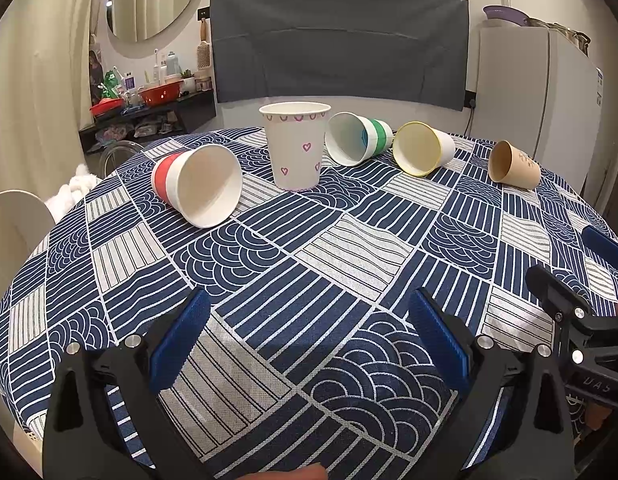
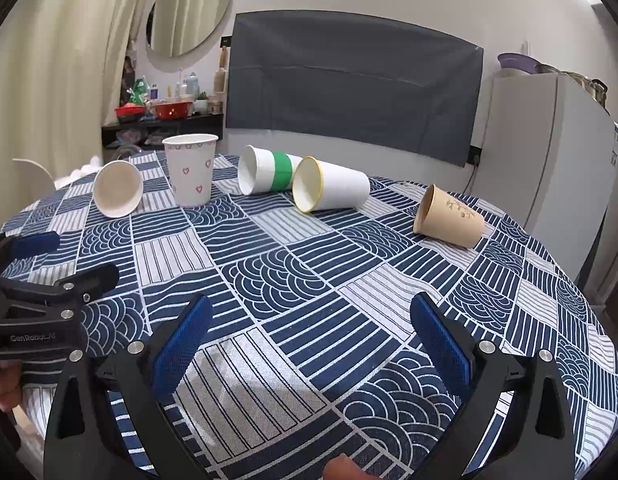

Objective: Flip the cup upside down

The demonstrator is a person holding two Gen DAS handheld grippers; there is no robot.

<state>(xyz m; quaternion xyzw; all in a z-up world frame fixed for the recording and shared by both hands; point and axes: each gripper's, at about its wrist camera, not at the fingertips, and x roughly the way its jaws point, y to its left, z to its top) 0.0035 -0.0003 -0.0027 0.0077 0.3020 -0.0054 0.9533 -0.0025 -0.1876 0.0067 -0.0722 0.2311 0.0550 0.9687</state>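
In the left wrist view, the left hand-held gripper (image 1: pixel 309 336) is seen at the bottom of the frame with its blue-padded fingers (image 1: pixel 181 340) spread wide and nothing held between them. The right hand-held gripper (image 2: pixel 309 340) is likewise shown wide open and empty at the bottom of the right wrist view; part of it is also caught at the right edge of the left view. Both are held over the near part of a counter covered with a navy and white patterned cloth (image 1: pixel 309 264).

Well apart from both grippers, across the upper middle of each frame, five paper cups are laid in a row. A white paper cup with pink hearts (image 1: pixel 295 146) is stood upright, mouth up. To its left, a white paper cup with a red band (image 1: pixel 197 184) is lain on its side. To the right, a white paper cup with a green band (image 1: pixel 359 138), a white paper cup with a yellow rim (image 1: pixel 423 148) and a brown kraft paper cup (image 1: pixel 513 166) are lain on their sides, mouths turned toward the cameras.
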